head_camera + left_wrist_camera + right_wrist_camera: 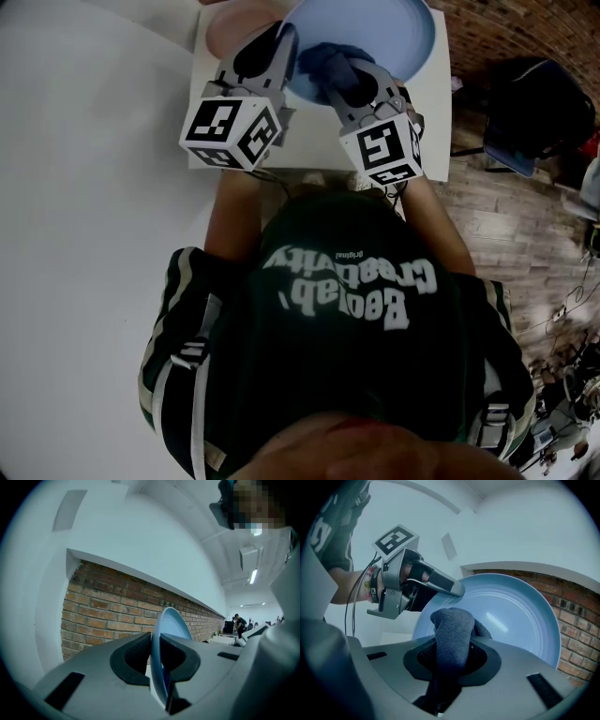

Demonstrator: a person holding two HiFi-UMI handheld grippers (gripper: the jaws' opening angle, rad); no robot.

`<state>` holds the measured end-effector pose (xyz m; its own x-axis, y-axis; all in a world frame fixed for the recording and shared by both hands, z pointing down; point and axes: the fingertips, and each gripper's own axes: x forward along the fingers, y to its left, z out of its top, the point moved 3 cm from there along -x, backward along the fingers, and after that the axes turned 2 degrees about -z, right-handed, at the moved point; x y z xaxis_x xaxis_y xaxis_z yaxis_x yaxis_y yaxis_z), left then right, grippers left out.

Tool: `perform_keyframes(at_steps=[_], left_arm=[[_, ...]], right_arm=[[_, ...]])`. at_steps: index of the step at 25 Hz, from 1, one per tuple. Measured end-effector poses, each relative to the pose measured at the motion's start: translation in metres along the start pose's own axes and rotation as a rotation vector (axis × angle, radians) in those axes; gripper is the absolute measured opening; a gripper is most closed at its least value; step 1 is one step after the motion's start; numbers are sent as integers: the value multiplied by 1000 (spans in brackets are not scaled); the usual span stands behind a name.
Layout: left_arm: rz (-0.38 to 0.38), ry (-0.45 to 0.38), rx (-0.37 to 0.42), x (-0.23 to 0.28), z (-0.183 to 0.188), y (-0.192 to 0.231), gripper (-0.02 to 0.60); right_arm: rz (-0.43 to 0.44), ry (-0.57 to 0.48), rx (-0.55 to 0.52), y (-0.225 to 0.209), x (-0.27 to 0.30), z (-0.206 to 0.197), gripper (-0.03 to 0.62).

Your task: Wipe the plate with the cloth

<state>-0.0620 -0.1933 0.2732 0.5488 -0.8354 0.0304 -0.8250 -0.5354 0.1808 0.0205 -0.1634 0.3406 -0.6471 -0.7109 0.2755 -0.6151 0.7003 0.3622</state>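
The left hand-held gripper (157,657) has its jaws drawn almost together on the rim of the light blue plate (171,626), one dark pad against the back and the other against the front; the plate stands on edge between them, rising past the jaws with a brick wall (112,616) behind it. The right hand-held gripper (452,662) is clamped on a dark blue cloth (452,632); the cloth is bunched into a thick fold that sticks up and out beyond the jaws (the rest hangs down between them toward the camera). In the right gripper view the plate's ringed inner face fills the space just behind the cloth; whether the fold actually presses on that face cannot be made out. The head view shows the plate held up over the far end of the white surface (433,127), its face turned toward the right hand-held gripper, with the cloth low on its near side; the two hand-held grippers sit close together, each with its marker cube nearest the person. Bands (371,587) circle the left wrist.
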Motion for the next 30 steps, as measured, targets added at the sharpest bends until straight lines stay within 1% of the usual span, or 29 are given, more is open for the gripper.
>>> perform_keyframes(at_steps=[6,9,15,20,25,28,30], left_arm=[[-37,20,-15,4,-7,-10,29],[-53,33,-23,5,-13,-14,29],[-59,42,-50,4,-13,-14,28],[-56,38,-57,5,-17,-12,28],[-32,17,-59,-2,-7,-2,28],[-14,1,-56,-1,-1,2,29],[-3,-10,-49,-2,1,4,32]], right_arm=[[-82,-72,11,-25,-7,21,76],[-125,-93,-10,-36,-8,29,77],[-230,-91,-4,-74,-15,35,80],[-296,-51,22,-98,-25,14,78],[-318,4,45,-105,-34,-2,78],[-305,30,58,-101,-37,-12,78],[-284,49,62,-90,-37,-20,78]])
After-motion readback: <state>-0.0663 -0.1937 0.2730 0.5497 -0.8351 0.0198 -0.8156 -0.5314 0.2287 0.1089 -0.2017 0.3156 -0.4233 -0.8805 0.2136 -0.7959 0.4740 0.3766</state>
